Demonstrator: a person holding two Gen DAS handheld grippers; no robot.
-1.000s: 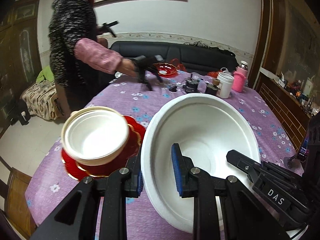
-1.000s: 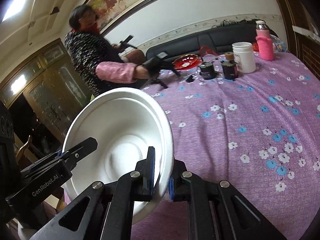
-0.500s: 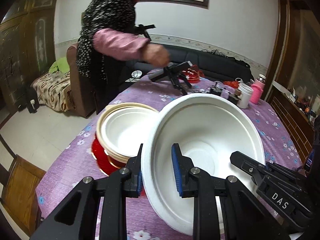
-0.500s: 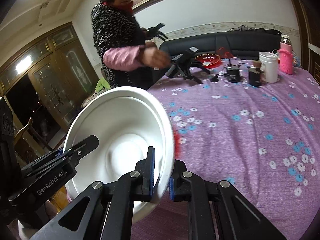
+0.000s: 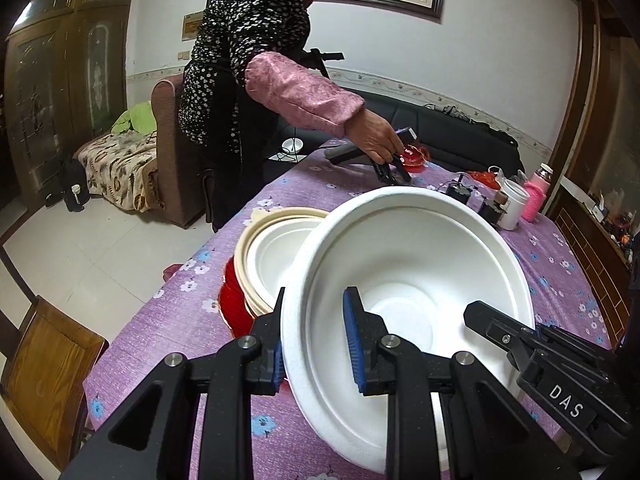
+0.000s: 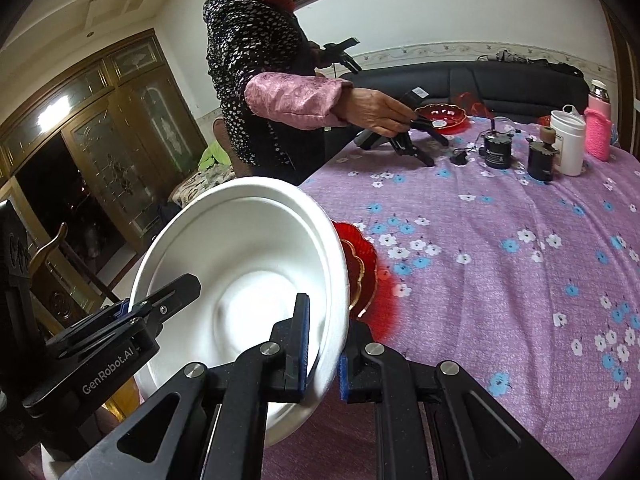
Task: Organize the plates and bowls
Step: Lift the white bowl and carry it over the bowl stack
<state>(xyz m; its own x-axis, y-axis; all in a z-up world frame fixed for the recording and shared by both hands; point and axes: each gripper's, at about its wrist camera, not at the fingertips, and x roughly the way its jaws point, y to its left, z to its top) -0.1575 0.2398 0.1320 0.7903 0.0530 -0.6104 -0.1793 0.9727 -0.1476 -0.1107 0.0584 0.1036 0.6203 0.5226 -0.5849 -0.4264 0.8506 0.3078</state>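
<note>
above the purple tablecloth, both grippers hold one big white bowl by opposite rims: the left gripper and right gripper are each clamped on its edge. the carrying step seems underway; next it likely needs lowering squarely into the stacked bowls on the red plate just beside it.

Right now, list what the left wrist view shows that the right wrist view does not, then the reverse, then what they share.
Left wrist only: the stack of bowls nested on the red plate, and a wooden chair at the table's edge.

Right wrist only: the lit glass-door cabinet and the ceiling.

Both: the large white bowl, with the left gripper and right gripper each clamped on its rim, the purple floral tablecloth, and the woman reaching across.
</note>
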